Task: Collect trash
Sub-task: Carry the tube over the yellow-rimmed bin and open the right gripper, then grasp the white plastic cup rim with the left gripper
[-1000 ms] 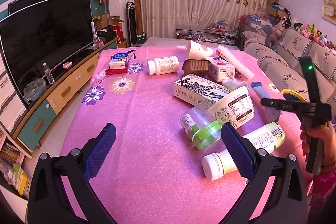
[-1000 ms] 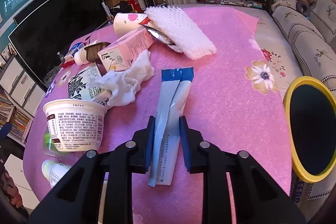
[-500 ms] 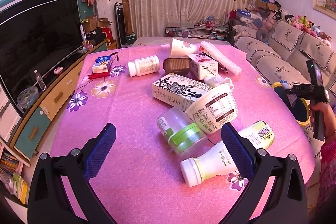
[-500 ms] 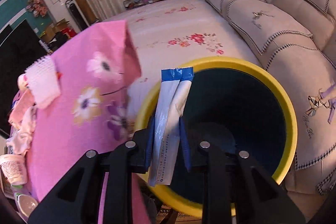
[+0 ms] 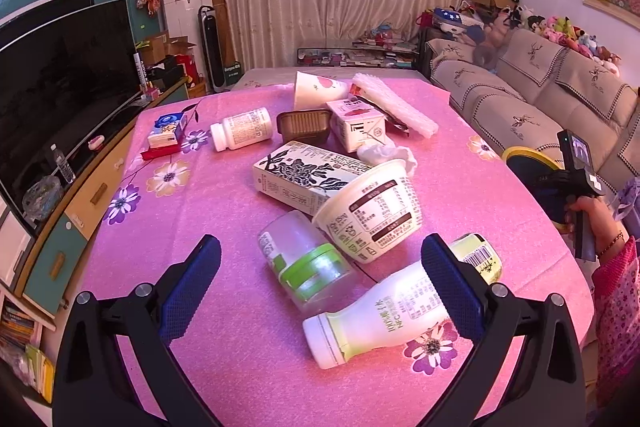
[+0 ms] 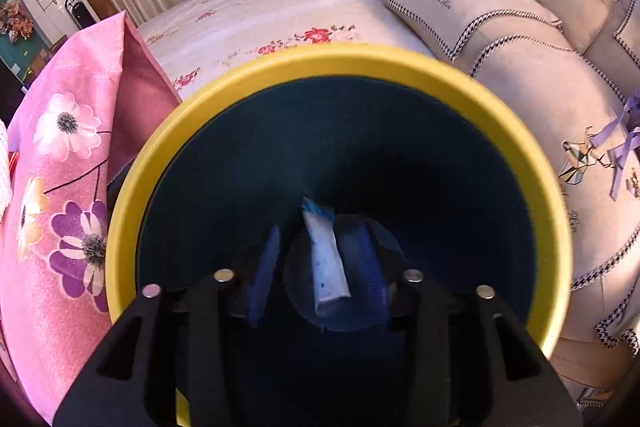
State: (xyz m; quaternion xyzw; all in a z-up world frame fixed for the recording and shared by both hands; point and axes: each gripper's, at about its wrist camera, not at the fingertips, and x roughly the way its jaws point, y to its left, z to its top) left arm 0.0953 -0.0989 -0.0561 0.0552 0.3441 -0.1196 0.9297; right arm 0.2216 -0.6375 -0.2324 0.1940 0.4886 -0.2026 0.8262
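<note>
**Wrapper loose inside the yellow-rimmed bin**

Blue-and-white wrapper [image 6: 326,259] down in the dark interior of the yellow-rimmed bin [image 6: 128,187], between the spread fingers of the right gripper [image 6: 318,267] and touching neither. Right gripper released, poised over the bin mouth beside the sofa [image 6: 500,39]. Left gripper [image 5: 320,291] wide open above the pink tablecloth [image 5: 200,211], framing a white drink bottle [image 5: 384,319], a clear green-banded jar [image 5: 308,267] and a yogurt tub [image 5: 372,215]. Cartons and tissue heaped farther back.
</note>
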